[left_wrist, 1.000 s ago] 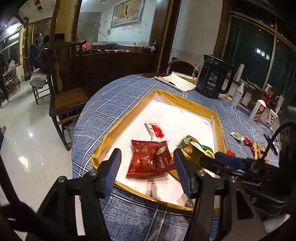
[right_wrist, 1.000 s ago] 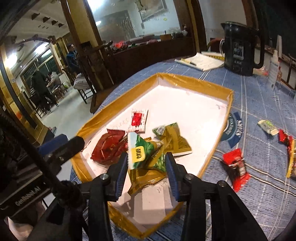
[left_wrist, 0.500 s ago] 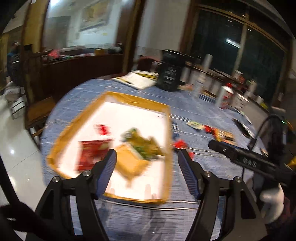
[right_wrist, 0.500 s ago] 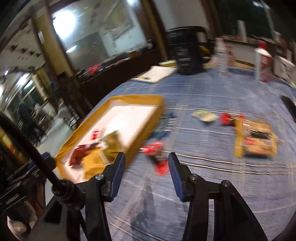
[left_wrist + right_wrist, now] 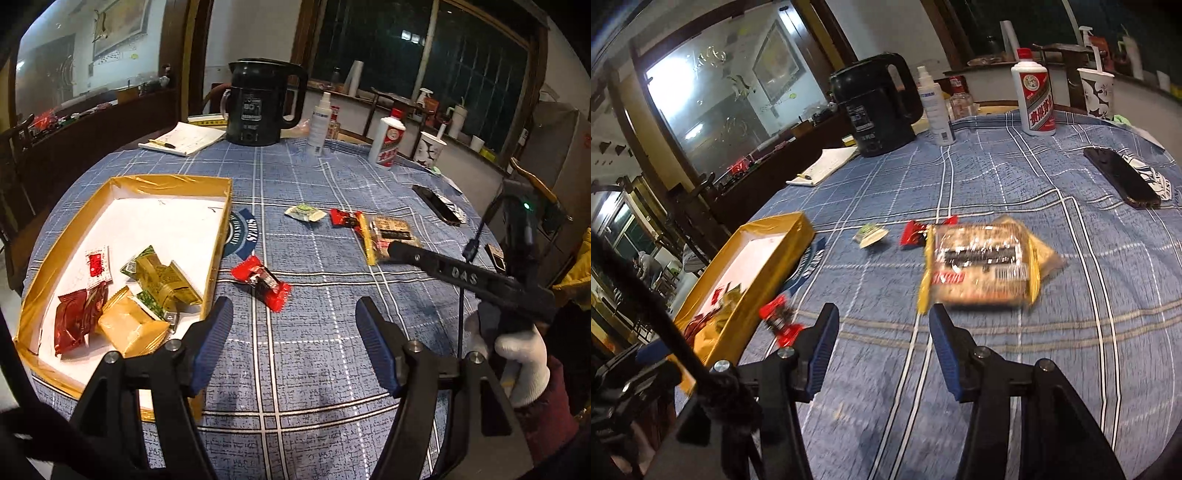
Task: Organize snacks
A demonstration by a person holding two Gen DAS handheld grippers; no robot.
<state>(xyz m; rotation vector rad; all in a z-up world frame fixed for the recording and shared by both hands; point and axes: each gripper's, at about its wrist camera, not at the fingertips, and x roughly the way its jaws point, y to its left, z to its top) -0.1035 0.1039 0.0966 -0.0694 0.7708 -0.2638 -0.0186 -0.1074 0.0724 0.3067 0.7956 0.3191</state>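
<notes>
A gold-rimmed tray point(image 5: 221, 229) point(image 5: 775, 229) lies at the left and holds several snacks: dark red packets point(image 5: 74, 321), a gold pack point(image 5: 129, 328), green-gold packs point(image 5: 162, 277) and a white-red sachet point(image 5: 98, 264). Loose on the blue cloth are a red candy point(image 5: 262, 282) point(image 5: 779, 319), a green-white packet point(image 5: 304, 213) point(image 5: 870, 236), a red packet point(image 5: 345, 218) point(image 5: 914, 232) and a large yellow biscuit pack point(image 5: 388, 232) point(image 5: 979, 269). My left gripper point(image 5: 293, 314) is open and empty, just short of the red candy. My right gripper point(image 5: 882, 317) is opening, empty, just short of the biscuit pack.
At the far side of the round table stand a black kettle point(image 5: 262, 103), a notepad point(image 5: 184, 138), a spray bottle point(image 5: 319, 123), a white bottle point(image 5: 389, 142) and a paper cup point(image 5: 430, 149). A phone point(image 5: 1123, 177) lies at the right. A white-gloved hand point(image 5: 517, 354) holds the other tool.
Both grippers have swung right, from over the tray to over the cloth, and their jaws stand wider. The green-gold packs once between the right jaws now lie in the tray.
</notes>
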